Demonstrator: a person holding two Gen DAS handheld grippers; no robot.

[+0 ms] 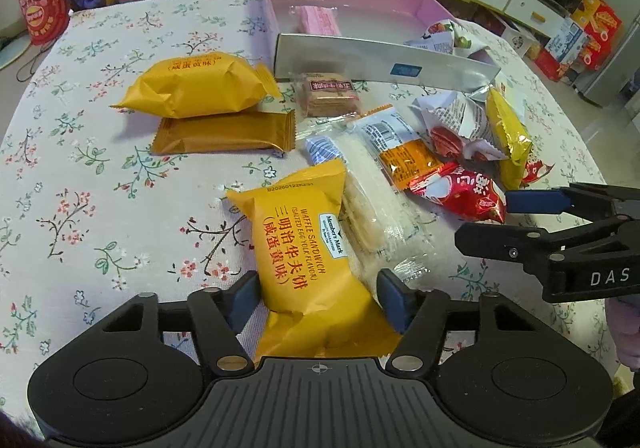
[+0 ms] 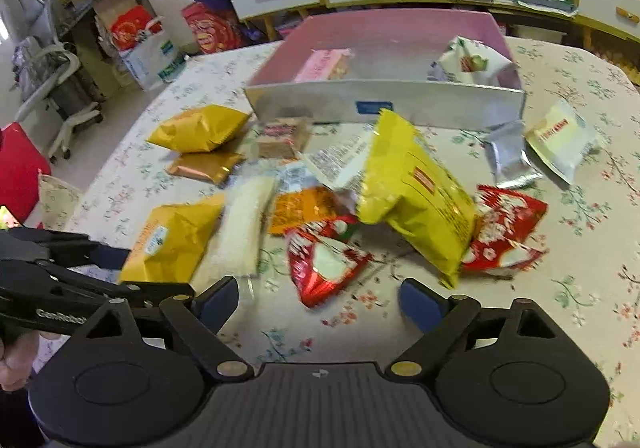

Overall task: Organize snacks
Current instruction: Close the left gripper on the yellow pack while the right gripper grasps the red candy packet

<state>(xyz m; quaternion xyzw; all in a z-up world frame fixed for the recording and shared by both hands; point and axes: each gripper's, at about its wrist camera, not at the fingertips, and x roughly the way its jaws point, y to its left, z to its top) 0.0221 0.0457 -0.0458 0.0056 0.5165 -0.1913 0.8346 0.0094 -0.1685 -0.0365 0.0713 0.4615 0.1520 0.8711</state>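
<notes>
Waffle pack (image 1: 308, 248) between left claw (image 1: 320, 298) pads, pads touching both sides: clamped, for lifting to box (image 1: 360, 59) far ahead. Right claw (image 2: 320, 302) apart, empty, poised over red packet (image 2: 324, 260) just ahead; loose snacks on surface (image 1: 100, 215) beyond.

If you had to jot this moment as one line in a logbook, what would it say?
left gripper: closed on yellow waffle sandwich pack | right gripper: open, empty, near red snack packet | pink box: partly filled

Left tool (image 1: 318, 298) angled down, pads pressing in — right tool (image 2: 320, 302) spread, empty.
</notes>
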